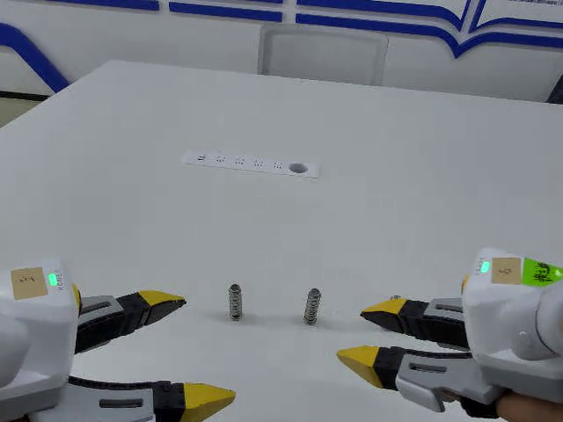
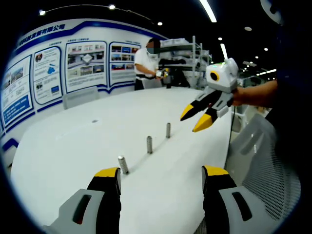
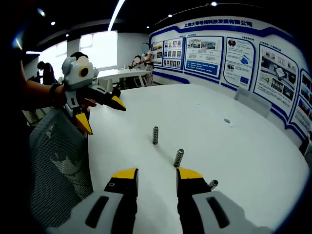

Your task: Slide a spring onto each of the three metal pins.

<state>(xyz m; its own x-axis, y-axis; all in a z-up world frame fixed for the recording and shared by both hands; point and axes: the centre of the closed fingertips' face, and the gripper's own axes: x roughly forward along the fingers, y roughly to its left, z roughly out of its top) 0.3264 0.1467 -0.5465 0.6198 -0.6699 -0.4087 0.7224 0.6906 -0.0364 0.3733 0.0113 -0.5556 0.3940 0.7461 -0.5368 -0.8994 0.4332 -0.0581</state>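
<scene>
Three short metal pins (image 2: 149, 144) are seen standing upright in a row on the smooth white tabletop (image 1: 396, 176), between the two grippers. Coiled steel springs (image 1: 235, 301) are seen around at least two. The third pin (image 3: 212, 184) is partly hidden in the head view by the right gripper (image 1: 354, 332), whose yellow-tipped jaws are held apart and empty. The left gripper (image 1: 205, 350) is spread wider, also empty. A flat white socket strip (image 1: 251, 163) is set farther back.

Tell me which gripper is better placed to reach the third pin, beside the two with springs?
Right, probably. The third pin sits just beside the right gripper; the left gripper is beyond both springs, farther off.
</scene>
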